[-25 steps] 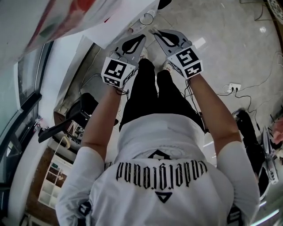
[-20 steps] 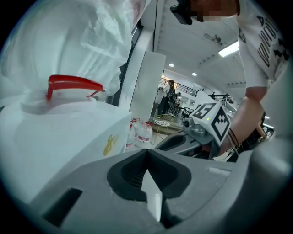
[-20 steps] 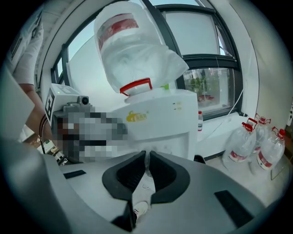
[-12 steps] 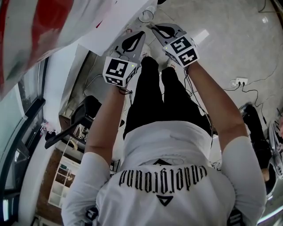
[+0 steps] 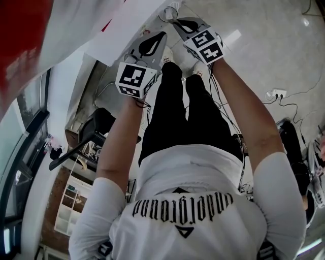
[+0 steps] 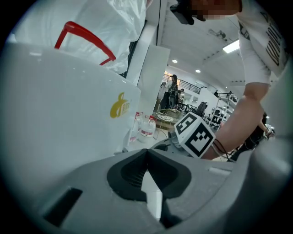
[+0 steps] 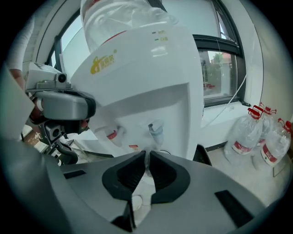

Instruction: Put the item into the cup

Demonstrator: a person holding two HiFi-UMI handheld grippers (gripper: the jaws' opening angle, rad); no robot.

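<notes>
Now my right gripper (image 7: 147, 159) pinches the cup (image 5: 169, 12), tap (image 7: 155, 129) at 12 o'clock; left gripper (image 6: 146, 154) closed, empty.

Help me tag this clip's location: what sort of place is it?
Probably an office or lab water corner: a water dispenser with taps, spare bottles standing beside it, and a big window behind.

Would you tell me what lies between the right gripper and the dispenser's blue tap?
A clear cup, apparently pinched by the right gripper, just under the blue tap, in the right gripper view.
</notes>
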